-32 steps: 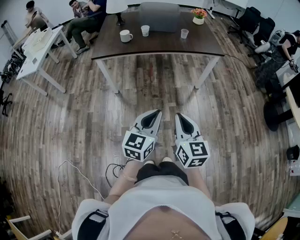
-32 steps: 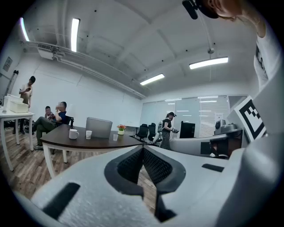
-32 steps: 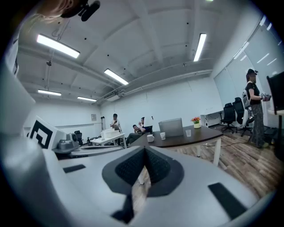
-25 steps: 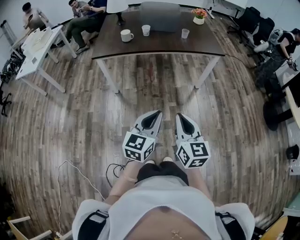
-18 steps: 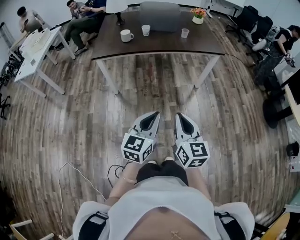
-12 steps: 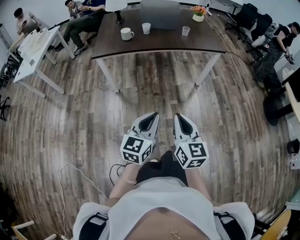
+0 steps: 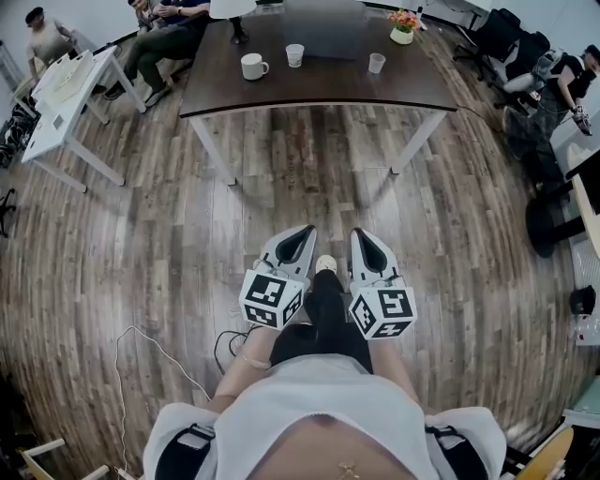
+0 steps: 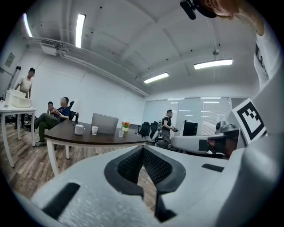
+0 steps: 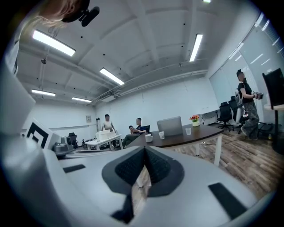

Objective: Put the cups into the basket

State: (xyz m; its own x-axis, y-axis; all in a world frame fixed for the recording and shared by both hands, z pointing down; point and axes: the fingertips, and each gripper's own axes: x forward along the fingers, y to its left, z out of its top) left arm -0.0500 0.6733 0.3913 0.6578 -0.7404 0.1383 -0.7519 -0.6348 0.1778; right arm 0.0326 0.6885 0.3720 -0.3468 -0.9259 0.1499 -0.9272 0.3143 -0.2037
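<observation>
A step has just begun. A moment ago both feet sat level behind the 2 tools; now 1 leg has swung forward, and a pale shoe (image 7: 325,265) shows on the wooden floor (image 7: 187,234) between them. The left hand-held gripper (image 7: 306,231) and the right hand-held gripper (image 7: 360,232) have kept side by side, pointing nearly level towards the bench (image 7: 319,89). Both are clenched on nothing — each gripper view shows the ribbed pads meeting in a seam, with only floor and room beyond.

The 3 cups stand on the bench, well ahead of both tools and untouched. A white mug (image 7: 252,67) is ahead and to the left of the left hand-held gripper, with a paper cup (image 7: 295,55) beside it and slightly further off. A small clear cup (image 7: 377,63) is ahead of the right hand-held gripper. The grey box (image 7: 323,14) set back between the last 2 is probably the basket, though its opening cannot be seen.

From this the task proper has not started — this is the walk-up. The jaws will have to part before either tool can take a cup.
</observation>
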